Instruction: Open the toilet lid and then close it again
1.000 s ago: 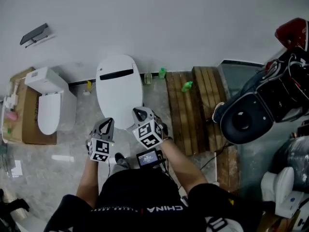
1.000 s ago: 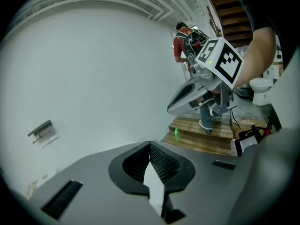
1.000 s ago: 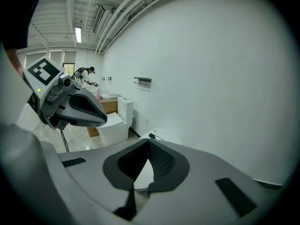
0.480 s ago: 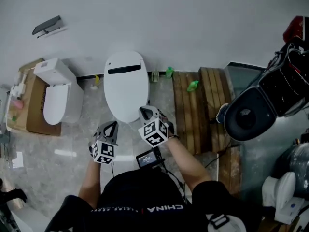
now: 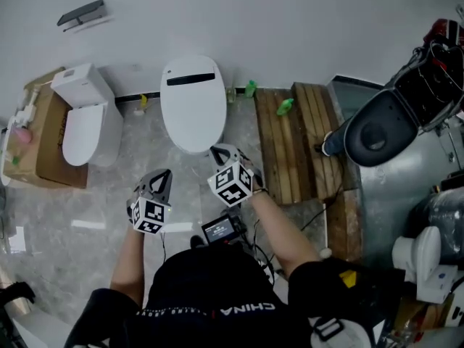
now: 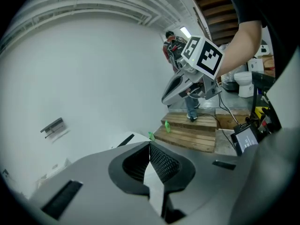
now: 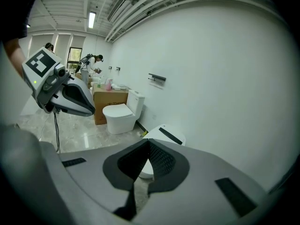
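The toilet lid [image 5: 191,106] lies shut and flat on its white bowl against the far wall, about mid-scene. Its long axis runs far to near: the end with a black strip sits by the wall, and the rounded front end points near, toward the person. Just near of that front end, slightly to its right, the right gripper [image 5: 215,151] hangs above the grey floor [image 5: 94,209] with its fingers pressed together and nothing between them. The left gripper [image 5: 164,174] is a little nearer and to the left, also clear of the lid, its fingers likewise closed on nothing. Left of the lid stands a second toilet [image 5: 83,125] with a tank, and a cardboard box [image 5: 45,151] is beside it. A dark holder [image 5: 81,14] is fixed on the wall above. To the right lies a wooden pallet [image 5: 301,140], with two green bottles [image 5: 284,106] at its far end. Farther right is a black seat [image 5: 378,133].
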The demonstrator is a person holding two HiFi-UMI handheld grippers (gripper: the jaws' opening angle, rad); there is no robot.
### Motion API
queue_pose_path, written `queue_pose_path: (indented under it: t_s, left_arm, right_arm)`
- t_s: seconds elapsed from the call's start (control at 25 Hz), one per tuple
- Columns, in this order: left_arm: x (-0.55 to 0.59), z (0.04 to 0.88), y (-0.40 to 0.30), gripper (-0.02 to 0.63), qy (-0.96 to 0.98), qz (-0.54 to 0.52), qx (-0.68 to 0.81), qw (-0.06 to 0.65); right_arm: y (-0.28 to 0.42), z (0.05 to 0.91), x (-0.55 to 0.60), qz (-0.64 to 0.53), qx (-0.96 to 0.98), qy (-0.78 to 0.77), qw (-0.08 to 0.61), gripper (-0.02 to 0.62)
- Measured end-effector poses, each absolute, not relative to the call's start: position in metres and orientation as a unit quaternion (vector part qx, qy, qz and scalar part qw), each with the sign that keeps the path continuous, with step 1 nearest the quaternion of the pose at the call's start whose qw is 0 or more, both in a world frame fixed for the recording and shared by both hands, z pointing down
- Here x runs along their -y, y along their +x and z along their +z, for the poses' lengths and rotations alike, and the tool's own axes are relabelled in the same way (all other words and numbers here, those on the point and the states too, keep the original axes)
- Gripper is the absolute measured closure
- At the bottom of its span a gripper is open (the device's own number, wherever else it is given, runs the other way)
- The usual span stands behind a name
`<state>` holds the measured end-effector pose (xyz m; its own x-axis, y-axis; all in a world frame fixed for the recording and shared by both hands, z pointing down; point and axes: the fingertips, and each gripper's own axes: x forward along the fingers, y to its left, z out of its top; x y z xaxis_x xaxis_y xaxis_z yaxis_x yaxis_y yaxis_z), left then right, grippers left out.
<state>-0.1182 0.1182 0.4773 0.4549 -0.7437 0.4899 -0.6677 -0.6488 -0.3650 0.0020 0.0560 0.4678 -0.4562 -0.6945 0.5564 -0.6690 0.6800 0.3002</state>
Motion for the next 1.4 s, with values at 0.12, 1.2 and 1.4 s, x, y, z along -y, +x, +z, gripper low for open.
queue_pose_path:
  t_s: [0.12, 1.2, 1.4]
  left_arm:
    - [-0.152, 0.480, -0.127, 0.595, -0.857, -0.314, -0.403, 0.060]
    - [-0.209, 0.469, -0.037, 0.595, -0.867, -0.277, -0.413, 0.008]
    - [-0.203, 0.463, -0.034, 0.595, -0.867, -0.282, -0.409, 0.023]
  right_arm:
    - [-0.007, 0.470, -0.094, -0.020, 0.846, 0.405, 0.346, 0.581]
    - [0.055, 0.463, -0.163, -0.024, 0.858, 0.388, 0.337, 0.581]
    - [0.056, 0.458, -0.157, -0.027, 0.860, 0.387, 0.331, 0.581]
